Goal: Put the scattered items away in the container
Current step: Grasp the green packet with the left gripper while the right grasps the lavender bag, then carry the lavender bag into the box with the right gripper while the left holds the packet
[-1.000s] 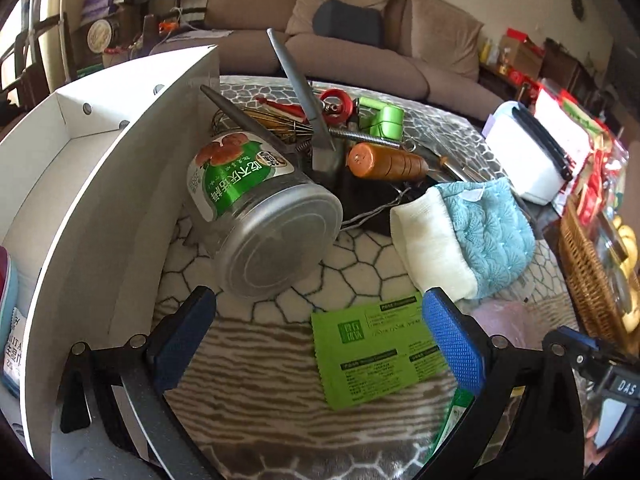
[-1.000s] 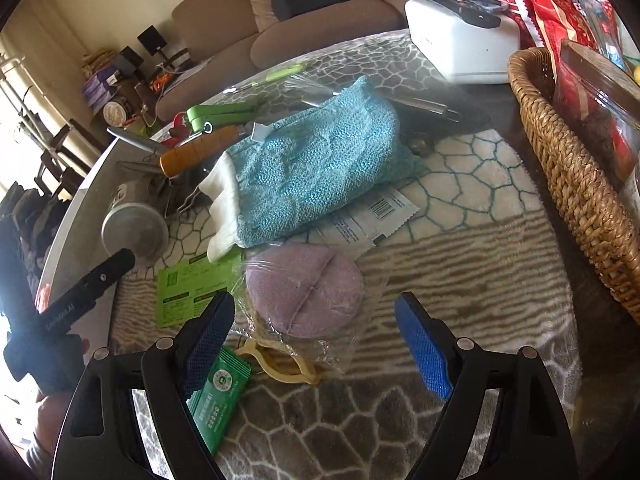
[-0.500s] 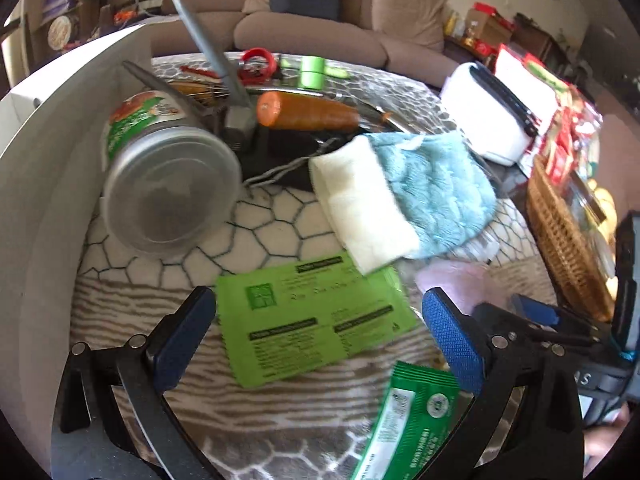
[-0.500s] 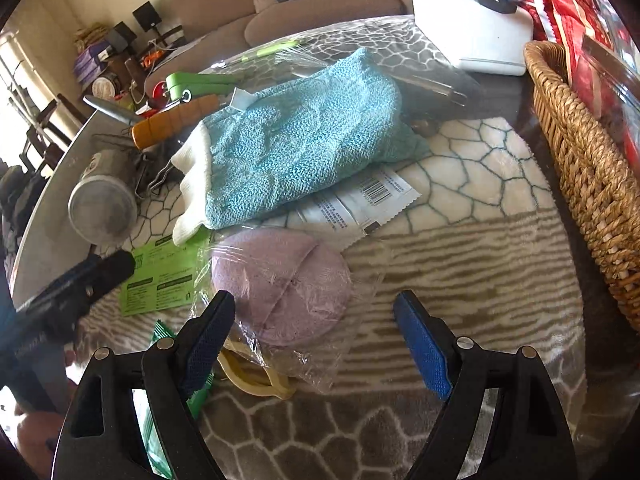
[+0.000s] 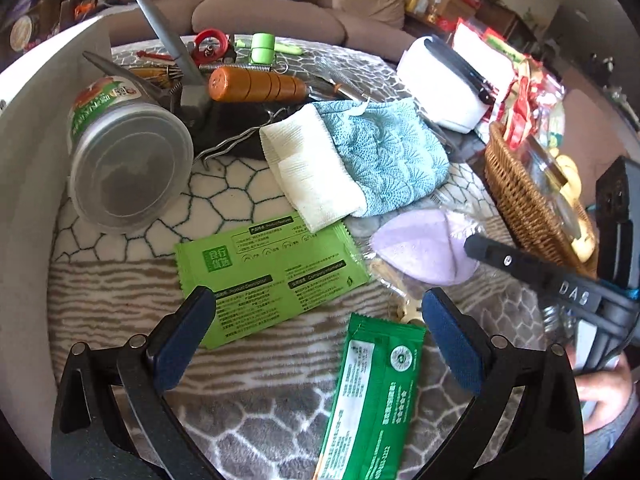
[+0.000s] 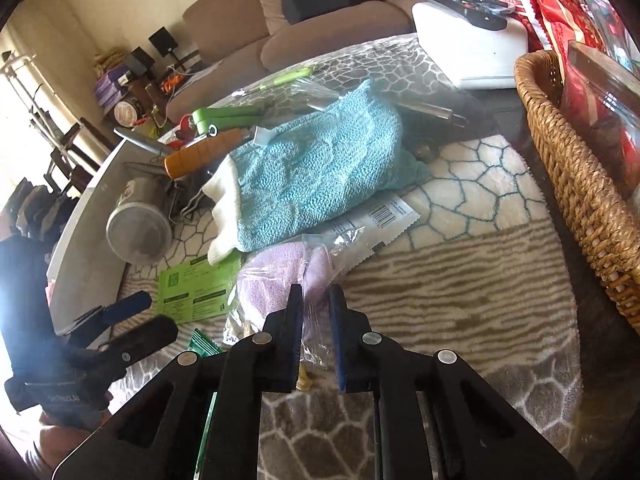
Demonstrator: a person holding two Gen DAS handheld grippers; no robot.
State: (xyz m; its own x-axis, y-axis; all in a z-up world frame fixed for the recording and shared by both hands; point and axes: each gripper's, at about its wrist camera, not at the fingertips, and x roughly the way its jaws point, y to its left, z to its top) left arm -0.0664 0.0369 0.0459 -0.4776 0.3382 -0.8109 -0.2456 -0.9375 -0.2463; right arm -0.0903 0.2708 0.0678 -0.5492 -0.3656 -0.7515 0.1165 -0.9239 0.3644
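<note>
My right gripper (image 6: 315,300) is shut on the clear bag holding a purple pad (image 6: 276,280), which also shows in the left wrist view (image 5: 424,248). My left gripper (image 5: 316,320) is open above a light green packet (image 5: 268,264) and a dark green sachet (image 5: 372,396). A white container (image 5: 28,184) stands at the left. A blue mitt (image 5: 360,160) lies on the patterned cloth beside a jar with a grey lid (image 5: 124,160). An orange-handled tool (image 5: 256,84) lies behind them.
A wicker basket (image 6: 580,176) with red snack bags stands at the right. A white box (image 5: 444,80) sits behind the mitt. Grey tongs (image 5: 168,36), a red reel (image 5: 210,42) and a green tool (image 5: 262,46) lie at the back.
My right gripper has closed on the clear bag with the purple pad. My left gripper has moved away from the jar toward the green packets.
</note>
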